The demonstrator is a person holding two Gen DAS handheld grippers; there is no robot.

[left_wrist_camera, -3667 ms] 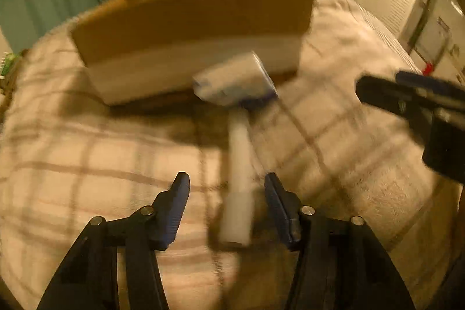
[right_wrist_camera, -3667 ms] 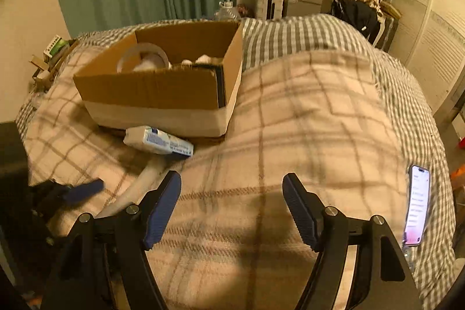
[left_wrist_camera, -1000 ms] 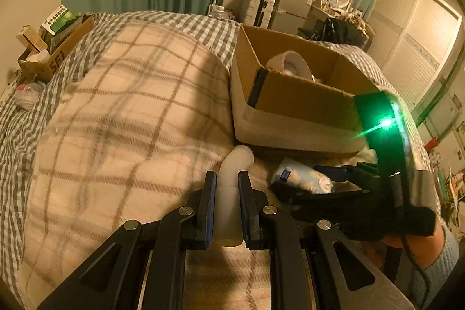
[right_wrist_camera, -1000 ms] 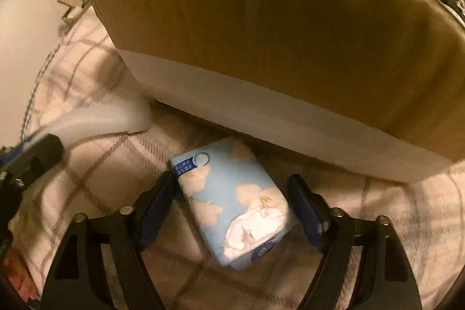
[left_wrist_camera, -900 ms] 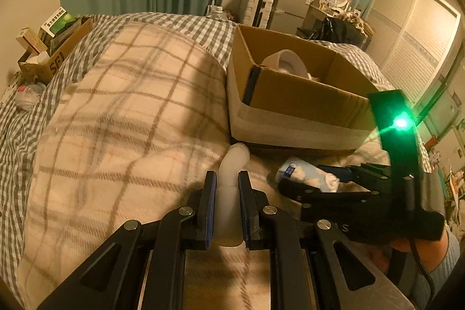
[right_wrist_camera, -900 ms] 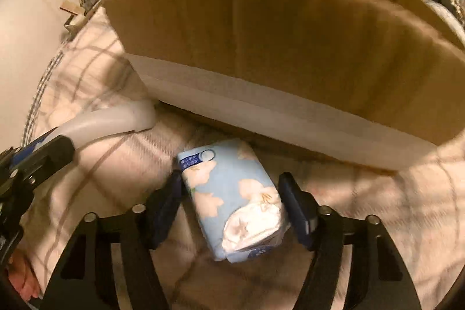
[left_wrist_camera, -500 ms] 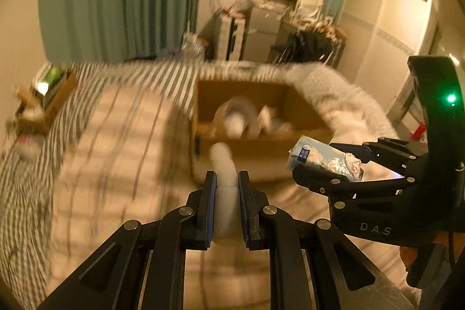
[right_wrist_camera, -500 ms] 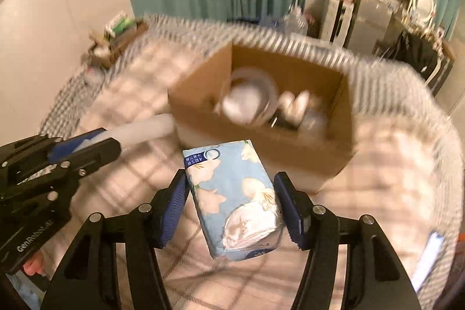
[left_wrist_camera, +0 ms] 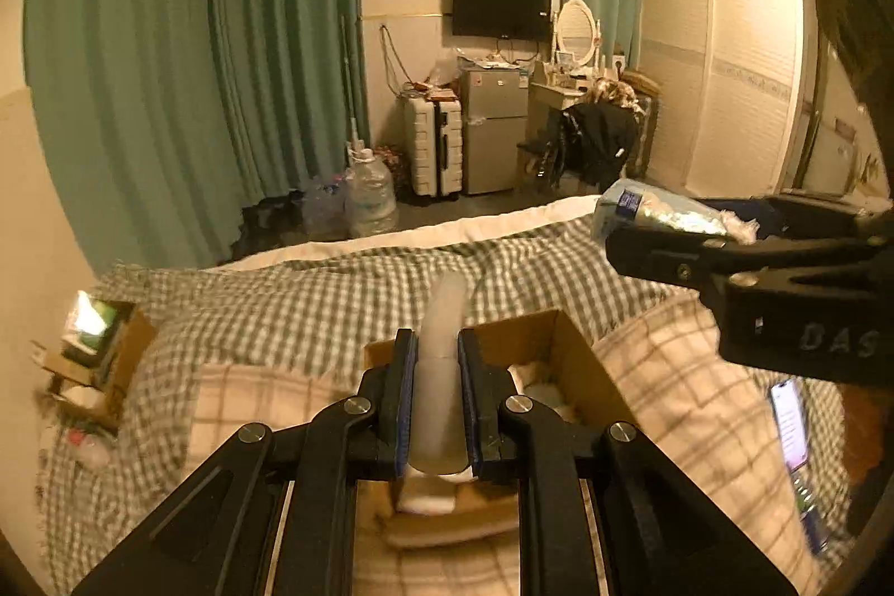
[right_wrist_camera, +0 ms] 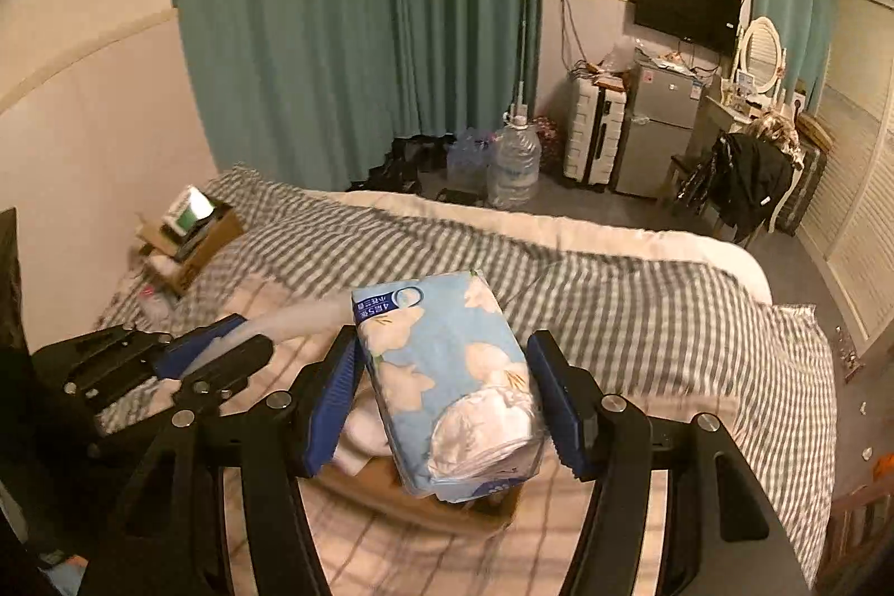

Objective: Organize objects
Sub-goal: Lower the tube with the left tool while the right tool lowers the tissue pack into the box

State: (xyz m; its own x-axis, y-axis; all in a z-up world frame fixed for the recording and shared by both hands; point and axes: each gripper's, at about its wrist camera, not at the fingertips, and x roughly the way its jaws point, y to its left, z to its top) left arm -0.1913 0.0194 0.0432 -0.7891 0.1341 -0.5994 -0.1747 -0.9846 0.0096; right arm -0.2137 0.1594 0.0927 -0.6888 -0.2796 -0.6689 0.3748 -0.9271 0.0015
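My left gripper [left_wrist_camera: 437,392] is shut on a long white tube [left_wrist_camera: 441,350] and holds it up above the open cardboard box [left_wrist_camera: 575,361] on the bed. My right gripper [right_wrist_camera: 450,395] is shut on a light blue tissue pack [right_wrist_camera: 447,384] with a white flower print, also held in the air over the box [right_wrist_camera: 391,490]. In the left wrist view the right gripper [left_wrist_camera: 726,249] with the tissue pack [left_wrist_camera: 648,210] is at the right. In the right wrist view the left gripper [right_wrist_camera: 184,361] with the tube [right_wrist_camera: 302,316] is at the left.
The box sits on a beige plaid blanket [left_wrist_camera: 670,372] over a grey checked bed cover [right_wrist_camera: 642,311]. A lit phone [left_wrist_camera: 788,423] lies on the blanket at the right. A small box of clutter [right_wrist_camera: 190,227] sits at the bed's far left corner.
Both grippers have risen higher over the bed with the tube and the tissue pack in them. The cardboard box now sits low in both views, below the held things.
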